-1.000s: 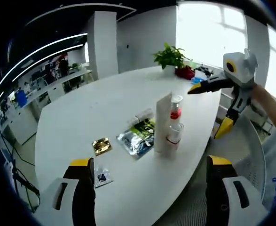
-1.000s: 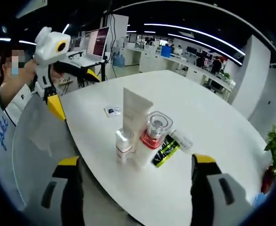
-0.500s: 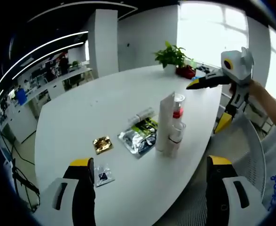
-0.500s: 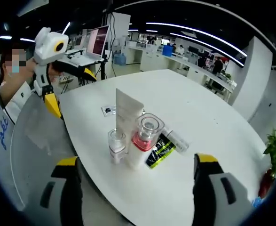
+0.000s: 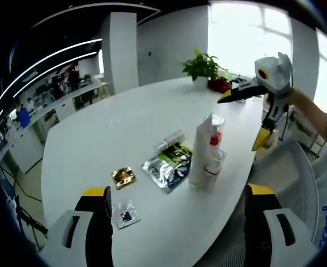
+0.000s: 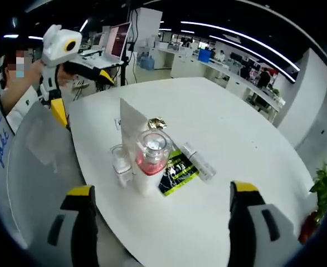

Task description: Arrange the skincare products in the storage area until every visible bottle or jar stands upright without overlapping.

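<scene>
In the left gripper view, the left tool (image 5: 177, 228) hangs with jaws wide apart, clamping nothing, above the near edge of the white counter (image 5: 113, 128). A white tube (image 5: 199, 156), a red-collared pump bottle (image 5: 215, 130) and a small clear bottle (image 5: 212, 166) stand upright, clustered near the counter's right edge. Beside them lie a green-and-silver sachet (image 5: 167, 164), a gold packet (image 5: 122, 177) and a clear packet (image 5: 125, 213). In the right gripper view, the right tool (image 6: 160, 225) is likewise spread and empty, just short of the tube (image 6: 132, 127), pump bottle (image 6: 151, 161) and clear bottle (image 6: 120, 164).
</scene>
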